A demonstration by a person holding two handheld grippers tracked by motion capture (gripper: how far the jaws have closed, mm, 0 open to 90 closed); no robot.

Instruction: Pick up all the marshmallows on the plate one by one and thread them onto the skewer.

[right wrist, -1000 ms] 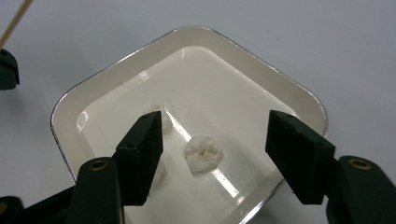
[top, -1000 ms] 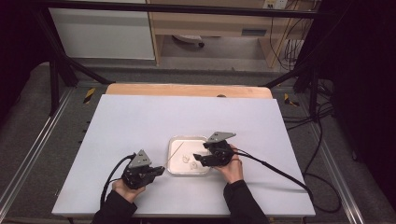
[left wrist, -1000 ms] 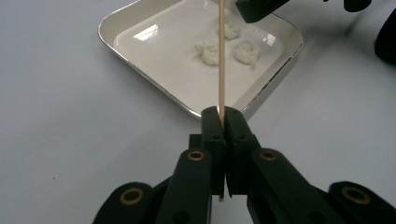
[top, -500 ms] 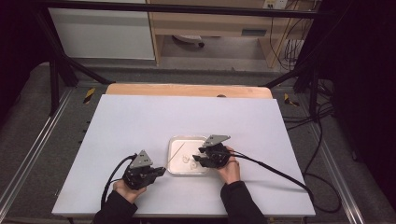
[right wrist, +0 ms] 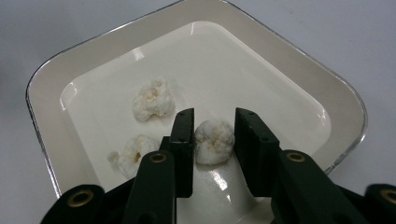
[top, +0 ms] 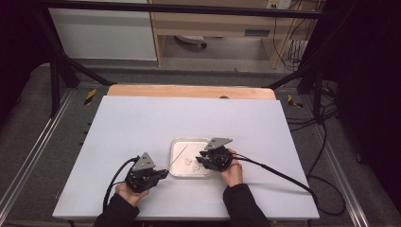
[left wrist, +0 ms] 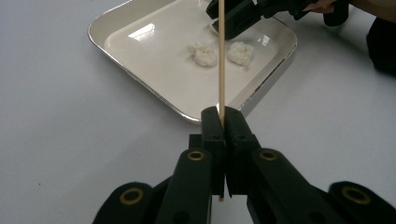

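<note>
White table [top: 142,123] under my hands, wooden shelving [top: 213,23] beyond — the cream tray [right wrist: 327,93] sits mid-table with three puffy white pieces. My right gripper [right wrist: 212,135] hangs spread around one piece [right wrist: 214,141]. My left gripper [left wrist: 223,122], just beside the tray, is clamped on a thin wooden skewer [left wrist: 221,56] reaching over it.

Left gripper [top: 158,174] low near the table edge, jaws clamped tight on a thin wooden skewer [left wrist: 221,56]. Right gripper [right wrist: 212,135] angled down, jaws parted around a white puffy lump [right wrist: 213,141], left jaw touching it, not closed.
</note>
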